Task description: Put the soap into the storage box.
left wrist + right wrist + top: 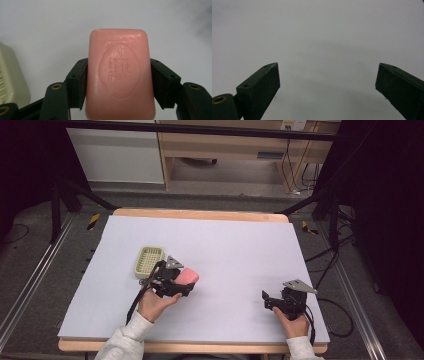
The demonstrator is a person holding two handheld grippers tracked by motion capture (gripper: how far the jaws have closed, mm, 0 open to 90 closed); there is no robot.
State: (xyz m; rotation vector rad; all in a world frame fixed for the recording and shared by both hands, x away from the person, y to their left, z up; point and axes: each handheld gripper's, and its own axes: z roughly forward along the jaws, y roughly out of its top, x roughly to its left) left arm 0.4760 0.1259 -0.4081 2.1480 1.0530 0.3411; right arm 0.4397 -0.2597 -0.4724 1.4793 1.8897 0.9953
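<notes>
Gripping: left gripper (pixel 119 82) clamped on pink soap bar (pixel 120 75), one pad on each long side; bar sits btwn the 2 black jaws.
Soap axis: long axis runs along the jaws, i.e. straight out from the gripper; in left gripper view the far short end points up-frame, near end is cut off by the bottom edge.
Soap face: broad stamped face w/ oval emblem & lettering turned toward the left gripper's camera.
Soap place: in high view the soap (pixel 188 277) sticks out of left gripper (pixel 184 281) toward the right, over the counter (pixel 235 250), left of centre, just right of the tray. Can't tell if it touches the sheet.
Tray: pale yellow-green slotted soap tray (pixel 149 261) on counter, just beside left gripper, not touching the bar; its edge also at left of left gripper view (pixel 11 80).
Right gripper: jaws spread wide, nothing btwn them (pixel 328 82); in high view (pixel 266 299) low over counter near the right front corner, well apart from soap.
Counts: soap 1; tray 1; grippers 2; hands 2.
Counter: pale sheet on wood top.
</notes>
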